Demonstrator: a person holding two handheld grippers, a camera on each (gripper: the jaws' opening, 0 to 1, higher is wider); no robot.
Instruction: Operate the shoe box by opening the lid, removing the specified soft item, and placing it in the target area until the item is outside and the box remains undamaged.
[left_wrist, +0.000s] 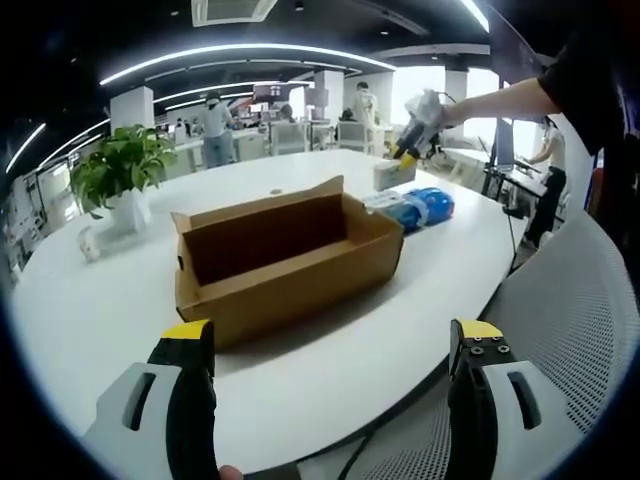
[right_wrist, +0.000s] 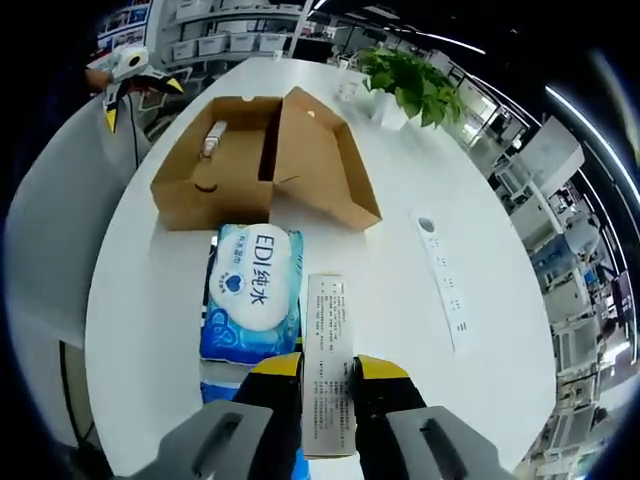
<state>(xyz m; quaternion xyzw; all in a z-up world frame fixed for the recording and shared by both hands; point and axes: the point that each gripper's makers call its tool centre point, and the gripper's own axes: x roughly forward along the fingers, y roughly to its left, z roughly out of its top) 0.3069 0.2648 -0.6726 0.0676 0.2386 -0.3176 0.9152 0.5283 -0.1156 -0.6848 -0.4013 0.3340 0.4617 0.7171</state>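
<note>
Left side first: my left gripper (left_wrist: 330, 385) hangs low at the near edge of the white table (left_wrist: 90, 300), jaws spread wide with nothing between them. Straight ahead of it sits the shoe box (left_wrist: 285, 265), lid already folded back, its long axis running across my left view. In the right gripper view I can see one small pale thing lying inside the box; I can't tell what it is.

Moving right: the blue wipes pack (right_wrist: 250, 290) lies flat on the table just beside the box's end, outside it, long axis pointing from my right jaws toward the box.

Right again: my right gripper (right_wrist: 328, 395) has its jaws pinching a narrow printed carton (right_wrist: 328, 355), which runs lengthwise away from me, alongside the pack and touching or nearly touching its edge. In the left gripper view that gripper (left_wrist: 408, 152) looks raised above the table past the box's far end.

My read: the right hand is clearly the nearer one for placing; the left is well apart, and a potted plant (left_wrist: 120, 175) stands off beyond the box.
</note>
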